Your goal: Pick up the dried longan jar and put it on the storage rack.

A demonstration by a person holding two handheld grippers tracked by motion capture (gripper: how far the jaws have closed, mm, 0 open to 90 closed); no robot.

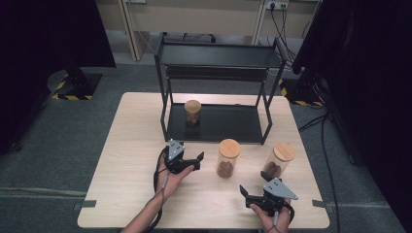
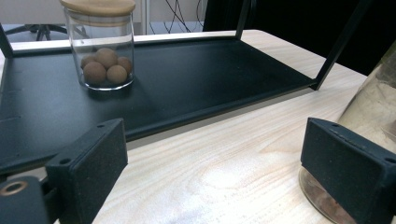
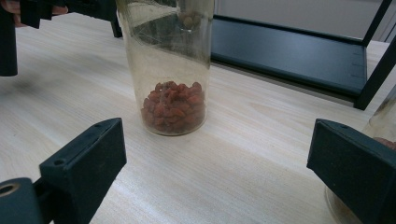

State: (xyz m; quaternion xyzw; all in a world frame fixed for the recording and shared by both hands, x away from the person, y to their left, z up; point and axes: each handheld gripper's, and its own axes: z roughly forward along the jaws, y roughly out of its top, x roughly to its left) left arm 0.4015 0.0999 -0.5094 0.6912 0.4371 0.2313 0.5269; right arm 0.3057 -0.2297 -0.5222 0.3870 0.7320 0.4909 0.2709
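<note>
Three glass jars have wooden lids. One with brown balls stands on the black rack's lower shelf. A middle jar holding reddish bits stands on the table. A right jar stands beside it. My left gripper is open just left of the middle jar, whose glass sits by the right jaw. My right gripper is open in front of the two table jars, with nothing between its jaws.
The black two-tier rack takes up the back middle of the light wooden table. Its thin legs stand near the jars. Bare wood lies to the left and along the front edge. The left gripper appears far off in the right gripper view.
</note>
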